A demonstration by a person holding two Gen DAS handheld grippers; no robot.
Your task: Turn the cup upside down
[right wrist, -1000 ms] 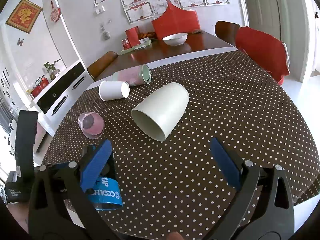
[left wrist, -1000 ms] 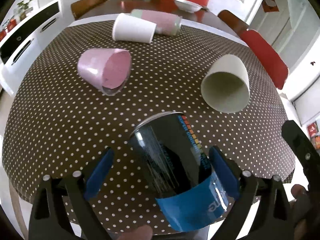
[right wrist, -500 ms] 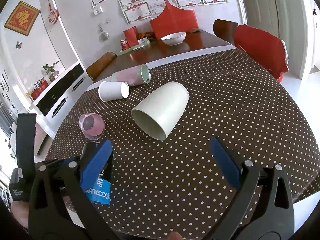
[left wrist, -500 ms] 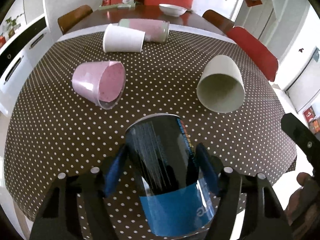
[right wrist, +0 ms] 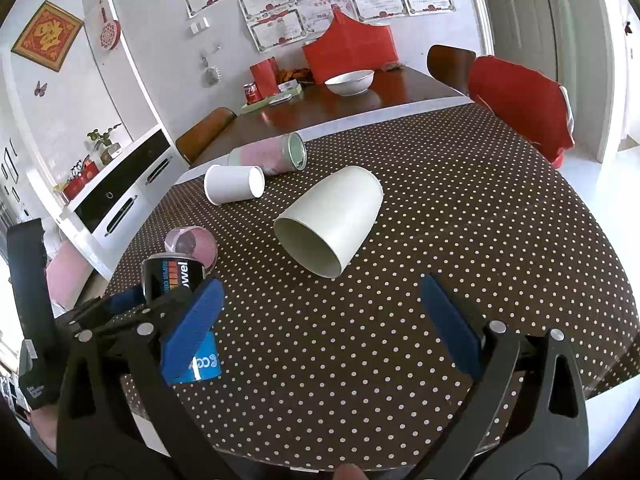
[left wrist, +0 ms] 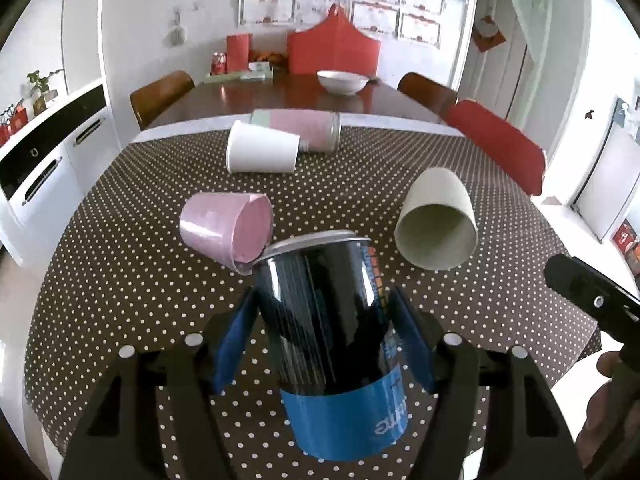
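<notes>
My left gripper (left wrist: 322,344) is shut on a black and blue cup (left wrist: 332,332) and holds it nearly upright, blue band down, silver rim up, above the near edge of the dotted table (left wrist: 120,280). The same cup shows in the right wrist view (right wrist: 176,280) with the left gripper's fingers (right wrist: 120,300) around it. My right gripper (right wrist: 320,324) is open and empty over the table's front, just short of a cream cup (right wrist: 332,224) lying on its side with its mouth toward me.
A pink cup (left wrist: 228,228) lies on its side just beyond the held cup. A white cup (left wrist: 260,152) and a pink and green tumbler (left wrist: 304,128) lie farther back. The cream cup (left wrist: 438,224) lies at the right. Red chairs (left wrist: 500,144) stand at the right edge.
My left gripper closed on the black and blue cup, lifted it and tilted it from lying toward upright. The right gripper has barely moved.
</notes>
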